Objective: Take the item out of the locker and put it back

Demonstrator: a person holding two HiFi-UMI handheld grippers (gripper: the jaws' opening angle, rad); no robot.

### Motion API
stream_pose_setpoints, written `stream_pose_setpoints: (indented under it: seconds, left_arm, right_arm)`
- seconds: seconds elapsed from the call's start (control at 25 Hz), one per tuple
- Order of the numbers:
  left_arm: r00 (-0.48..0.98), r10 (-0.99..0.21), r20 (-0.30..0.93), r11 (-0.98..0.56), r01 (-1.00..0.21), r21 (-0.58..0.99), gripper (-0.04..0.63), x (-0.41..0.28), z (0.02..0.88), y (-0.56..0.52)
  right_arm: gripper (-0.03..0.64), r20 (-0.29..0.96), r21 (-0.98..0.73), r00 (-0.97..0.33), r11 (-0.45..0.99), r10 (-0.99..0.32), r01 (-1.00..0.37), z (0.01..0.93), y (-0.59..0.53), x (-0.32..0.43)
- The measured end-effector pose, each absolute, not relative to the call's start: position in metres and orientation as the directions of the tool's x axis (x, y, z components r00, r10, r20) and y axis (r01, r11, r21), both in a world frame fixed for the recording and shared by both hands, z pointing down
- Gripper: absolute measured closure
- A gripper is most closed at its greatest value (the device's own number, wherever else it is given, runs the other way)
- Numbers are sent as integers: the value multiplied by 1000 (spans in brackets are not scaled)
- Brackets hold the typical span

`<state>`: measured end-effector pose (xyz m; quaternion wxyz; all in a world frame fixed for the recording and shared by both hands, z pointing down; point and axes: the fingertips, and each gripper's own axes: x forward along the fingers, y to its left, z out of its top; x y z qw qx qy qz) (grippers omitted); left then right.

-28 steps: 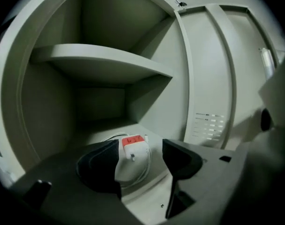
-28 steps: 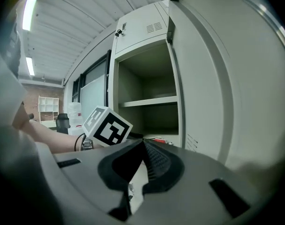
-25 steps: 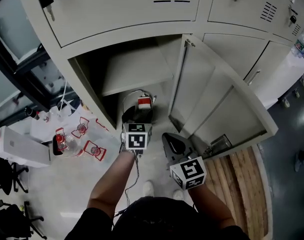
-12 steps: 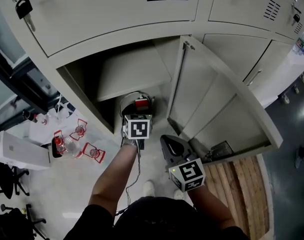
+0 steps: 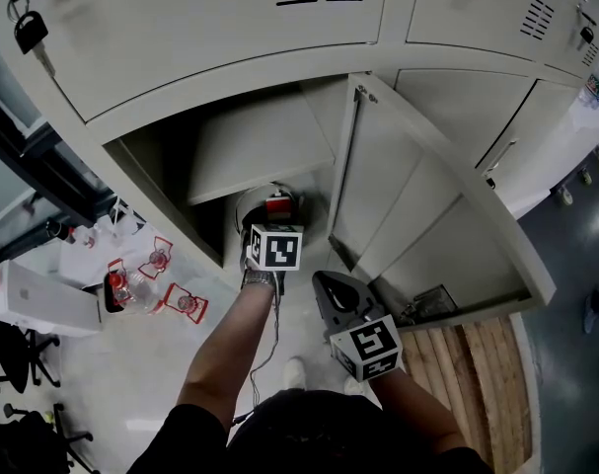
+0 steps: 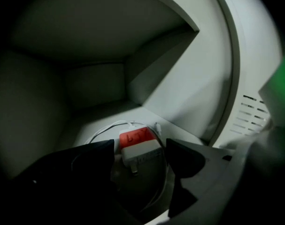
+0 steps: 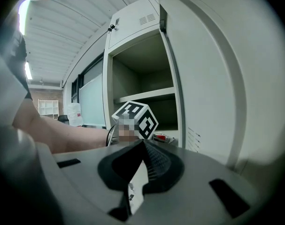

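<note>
A workplace locker room, half office and half storeroom: grey vented metal lockers [image 5: 230,38] fill twelve o'clock, a padlock [image 5: 25,30] hangs at ten, black swivel chairs [image 5: 8,349] stand at eight, and a wooden pallet [image 5: 477,363] lies at four on the bare floor [image 5: 112,383].

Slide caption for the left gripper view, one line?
Left claw, jaws just opening, aimed into the locker at a red-and-white charger with white cable, lying between the open jaws, ungripped.

Red-and-white charger [image 6: 138,148], beige locker [image 5: 200,38]
</note>
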<state>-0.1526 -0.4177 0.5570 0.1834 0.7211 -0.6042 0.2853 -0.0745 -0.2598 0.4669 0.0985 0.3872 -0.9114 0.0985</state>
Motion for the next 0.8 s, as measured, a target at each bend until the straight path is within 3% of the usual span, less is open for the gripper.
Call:
stream_pose_setpoints:
  seconds: [0.36, 0.48, 0.8]
  left_arm:
    - [115, -771, 627, -226, -969, -100, 270, -153, 557, -418]
    - [129, -756, 641, -248, -964, -99, 339, -156, 558, -416]
    - [173, -740, 650, -282, -957, -65, 342, -155, 557, -413]
  right_arm:
    - [617, 265, -112, -694, 693, -670, -712, 472, -254, -76]
    - [617, 266, -115, -697, 696, -666, -709, 472, -251, -77]
    - [617, 264, -121, -698, 695, -665, -708, 472, -248, -76]
